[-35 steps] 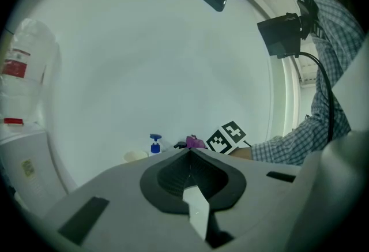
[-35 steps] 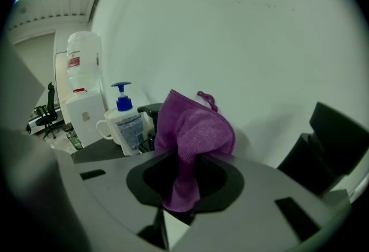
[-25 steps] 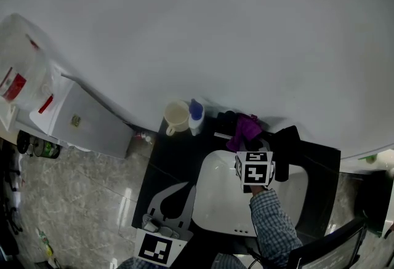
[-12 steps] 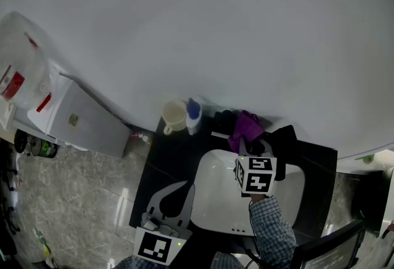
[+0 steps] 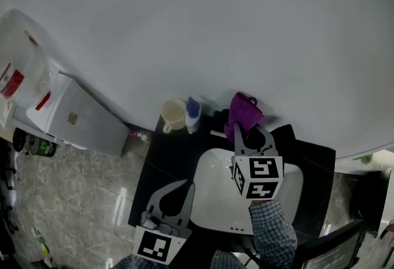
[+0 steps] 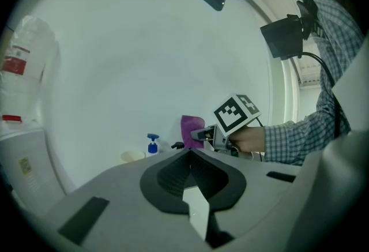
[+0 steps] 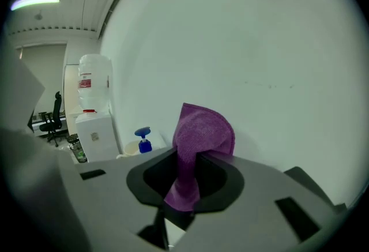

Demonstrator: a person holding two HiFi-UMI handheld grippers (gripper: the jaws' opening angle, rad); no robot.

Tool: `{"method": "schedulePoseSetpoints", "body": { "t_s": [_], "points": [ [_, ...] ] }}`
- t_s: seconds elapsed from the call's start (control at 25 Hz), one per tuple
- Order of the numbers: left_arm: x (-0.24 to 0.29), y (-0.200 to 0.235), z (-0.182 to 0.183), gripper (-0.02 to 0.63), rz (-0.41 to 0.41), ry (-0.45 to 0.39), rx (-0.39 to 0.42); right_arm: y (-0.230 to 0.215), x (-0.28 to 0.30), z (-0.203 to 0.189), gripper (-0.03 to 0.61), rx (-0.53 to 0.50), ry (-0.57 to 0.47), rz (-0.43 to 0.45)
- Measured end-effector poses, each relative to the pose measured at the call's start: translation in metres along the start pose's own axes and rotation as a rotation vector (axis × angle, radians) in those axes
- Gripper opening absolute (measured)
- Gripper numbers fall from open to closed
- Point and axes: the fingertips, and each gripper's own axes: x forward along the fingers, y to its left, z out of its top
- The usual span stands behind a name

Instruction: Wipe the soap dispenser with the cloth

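Clearly the right tongs (image 5: 251, 134) were clamped on the purple cloth (image 5: 244, 111). In the right gripper view the jaws met on its lower part, a short tail hung below them, and the rest stood up and folded over at the top against the pale wall (image 5: 203, 21). In the head view these tongs reached over the white sink (image 5: 212, 200) toward 12 o'clock, with the marker cube and a checked sleeve (image 5: 271, 231) behind them at 6 o'clock.

The soap dispenser (image 5: 193, 112), a pale bottle with a blue pump, stood upright on the dark tabletop (image 5: 163, 154) near the wall, at about 11 o'clock from the sink. The cloth lay at 3 o'clock from it in the head view, near but apart, with a small dark object between them that I could not make out. In the right gripper view the dispenser showed at 9 o'clock from the cloth, clear of it. A cream cup (image 5: 174, 115) stood just beside the dispenser at its 9 o'clock.

The left tongs (image 5: 178, 191) hung low over the tabletop's near edge, at 8 o'clock from the sink and well apart from the dispenser. Their jaws were together with nothing between them.

Off the tabletop at 9 o'clock stood a white water cooler (image 5: 83, 120) with a large clear bottle (image 5: 21, 68) beside it.
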Motion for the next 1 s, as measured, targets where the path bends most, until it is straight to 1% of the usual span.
{"method": "schedulePoseSetpoints", "body": {
  "t_s": [0.12,0.32,0.52,0.68,0.88,1.0],
  "points": [
    [-0.001,0.002,-0.001,0.002,0.004,0.003,0.004,0.008,0.007,-0.002,0.077,-0.006,0.006,0.025],
    [-0.003,0.004,0.000,0.002,0.018,-0.003,-0.001,0.021,0.022,-0.022,0.077,-0.027,0.047,0.056],
    [-0.004,0.008,-0.003,0.002,0.028,0.005,-0.009,0.036,0.027,-0.046,0.077,-0.101,0.074,0.082],
    [-0.004,0.010,-0.005,0.002,0.032,0.005,-0.013,0.047,0.029,-0.068,0.077,-0.131,0.117,0.104],
    [-0.005,0.013,-0.008,0.002,0.034,0.013,-0.016,0.058,0.036,-0.089,0.075,-0.231,0.142,0.133],
    [-0.006,0.013,-0.009,0.002,0.033,0.012,-0.025,0.065,0.038,-0.105,0.077,-0.238,0.177,0.149]
  ]
}}
